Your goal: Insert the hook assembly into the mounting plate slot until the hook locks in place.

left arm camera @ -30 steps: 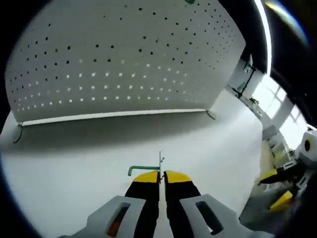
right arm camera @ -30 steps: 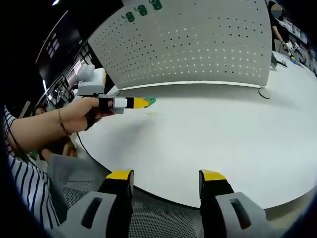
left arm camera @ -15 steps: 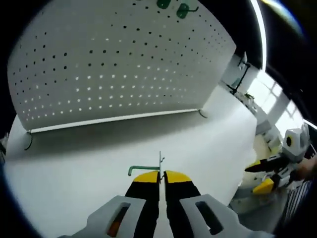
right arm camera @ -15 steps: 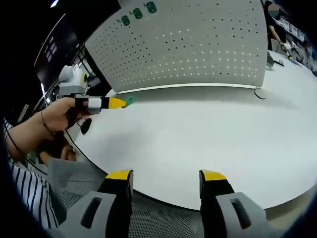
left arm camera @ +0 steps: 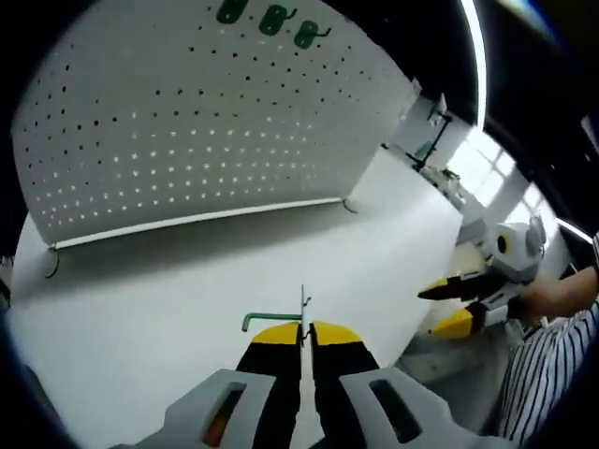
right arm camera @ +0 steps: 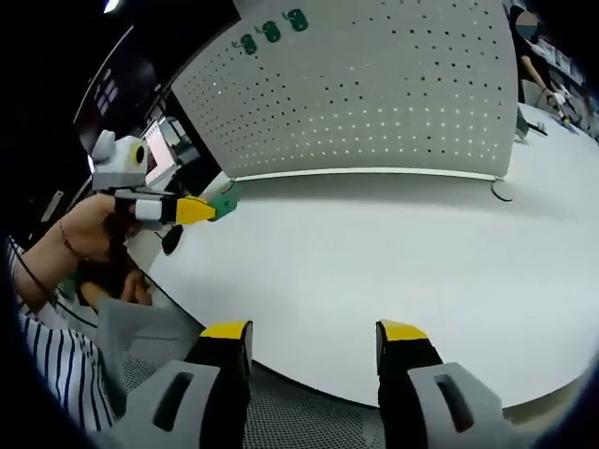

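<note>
In the left gripper view the left tongs (left arm camera: 301,333) are rising from 6 o'clock with their yellow-tipped jaws clenched on the green hook assembly (left arm camera: 273,318), whose green arm is sticking out toward 9 o'clock and whose thin metal pin is pointing to 12 o'clock. The hook is hanging over the white bench (left arm camera: 168,281), apart from the perforated mounting plate (left arm camera: 206,122) standing at 12 o'clock. Three green hooks (left arm camera: 271,16) are sitting near the plate's top edge. In the right gripper view the right tongs (right arm camera: 314,335) are spreading wide with nothing between the jaws, at the bench's near rim; at 9 o'clock a hand (right arm camera: 89,229) is carrying the left tongs, a green piece, probably the hook, at their tip
</note>
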`<action>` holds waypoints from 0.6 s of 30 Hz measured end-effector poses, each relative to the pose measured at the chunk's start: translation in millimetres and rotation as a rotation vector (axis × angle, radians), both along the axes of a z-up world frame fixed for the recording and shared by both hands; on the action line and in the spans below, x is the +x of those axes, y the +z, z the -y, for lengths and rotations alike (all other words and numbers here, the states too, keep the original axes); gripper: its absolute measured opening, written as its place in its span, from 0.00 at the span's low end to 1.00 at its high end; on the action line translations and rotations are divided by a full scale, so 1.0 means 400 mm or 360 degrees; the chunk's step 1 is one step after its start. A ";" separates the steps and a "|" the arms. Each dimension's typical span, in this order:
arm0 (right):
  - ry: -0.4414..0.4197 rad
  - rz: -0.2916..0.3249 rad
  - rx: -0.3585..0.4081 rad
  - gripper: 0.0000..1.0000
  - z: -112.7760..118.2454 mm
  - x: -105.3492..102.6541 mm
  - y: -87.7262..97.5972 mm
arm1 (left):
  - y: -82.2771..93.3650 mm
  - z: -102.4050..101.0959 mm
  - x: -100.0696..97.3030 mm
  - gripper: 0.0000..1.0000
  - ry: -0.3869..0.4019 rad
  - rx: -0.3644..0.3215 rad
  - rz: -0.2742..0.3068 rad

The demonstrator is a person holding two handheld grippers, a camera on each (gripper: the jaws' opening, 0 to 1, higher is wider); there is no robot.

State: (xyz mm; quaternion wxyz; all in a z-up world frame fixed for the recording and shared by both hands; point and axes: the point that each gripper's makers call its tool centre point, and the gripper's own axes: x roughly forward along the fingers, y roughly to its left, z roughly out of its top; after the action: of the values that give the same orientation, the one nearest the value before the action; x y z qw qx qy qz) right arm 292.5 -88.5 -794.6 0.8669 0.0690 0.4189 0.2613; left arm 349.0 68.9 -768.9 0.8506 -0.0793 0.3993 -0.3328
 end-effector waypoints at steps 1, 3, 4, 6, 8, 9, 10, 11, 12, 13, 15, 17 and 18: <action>0.0008 0.0004 0.0008 0.50 -0.004 0.002 0.003 | 0.001 -0.002 -0.007 0.02 0.0000 0.0000 0.0001; 0.0035 0.0022 0.0019 0.49 -0.015 0.007 0.012 | 0.005 -0.005 -0.030 0.02 -0.0015 0.0006 -0.0008; 0.0049 0.0042 0.0012 0.49 -0.019 0.009 0.016 | 0.005 -0.006 -0.039 0.02 -0.0024 0.0009 -0.0012; 0.0084 0.0066 0.0005 0.48 -0.031 0.010 0.022 | 0.006 -0.010 -0.062 0.02 -0.0023 0.0008 -0.0025; 0.0111 0.0071 0.0012 0.48 -0.044 0.010 0.025 | 0.009 -0.009 -0.086 0.02 -0.0021 -0.0004 -0.0039; 0.0116 0.0072 0.0021 0.48 -0.048 0.010 0.028 | 0.010 -0.010 -0.092 0.02 -0.0021 -0.0007 -0.0041; 0.0124 0.0077 0.0040 0.47 -0.057 0.012 0.032 | 0.010 -0.009 -0.099 0.02 -0.0023 -0.0008 -0.0043; 0.0133 0.0077 0.0050 0.47 -0.063 0.012 0.035 | 0.011 -0.009 -0.109 0.02 -0.0035 -0.0009 -0.0045; 0.0144 0.0078 0.0055 0.47 -0.068 0.013 0.037 | 0.011 -0.007 -0.115 0.02 -0.0046 -0.0009 -0.0045; 0.0166 0.0077 0.0059 0.46 -0.076 0.014 0.039 | 0.012 -0.005 -0.124 0.02 -0.0064 -0.0009 -0.0046; 0.0189 0.0077 0.0068 0.45 -0.087 0.018 0.044 | 0.013 -0.002 -0.137 0.02 -0.0097 -0.0009 -0.0051; 0.0209 0.0071 0.0095 0.45 -0.100 0.023 0.053 | 0.017 -0.001 -0.147 0.02 -0.0123 -0.0020 -0.0054; 0.0213 0.0068 0.0103 0.44 -0.103 0.024 0.055 | 0.018 0.001 -0.152 0.02 -0.0137 -0.0030 -0.0064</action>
State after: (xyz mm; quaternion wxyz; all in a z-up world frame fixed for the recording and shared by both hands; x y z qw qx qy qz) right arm 302.1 -47.5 -772.6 0.8536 0.0632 0.3953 0.3334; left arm 288.0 68.4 -761.7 0.8265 -0.0766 0.4162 -0.3713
